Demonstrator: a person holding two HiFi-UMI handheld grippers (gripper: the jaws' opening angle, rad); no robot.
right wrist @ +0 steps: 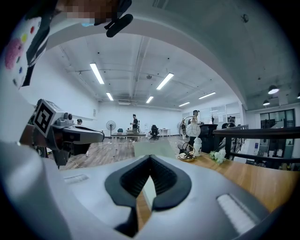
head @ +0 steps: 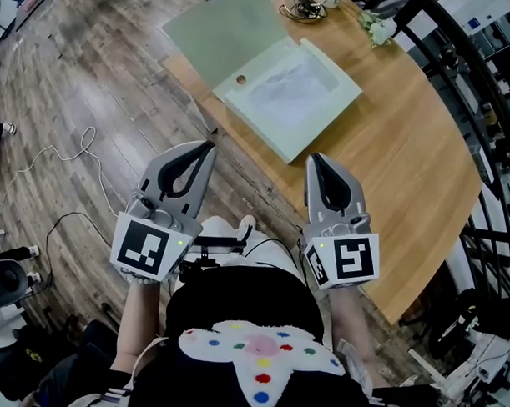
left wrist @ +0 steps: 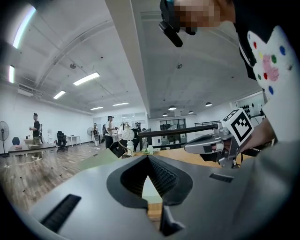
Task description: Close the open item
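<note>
Box lid-open, upper centre on wooden table | white flowers, cable tangle at top edge | left gripper, right gripper fingers pressed together, empty, short of box

We cannot tell what lies inside the box — only a pale crinkled lining shows. Its lid runs off the top edge; beyond the box, a dark tangle is too small for us to name.

Pale green box on tan wooden table.
</note>
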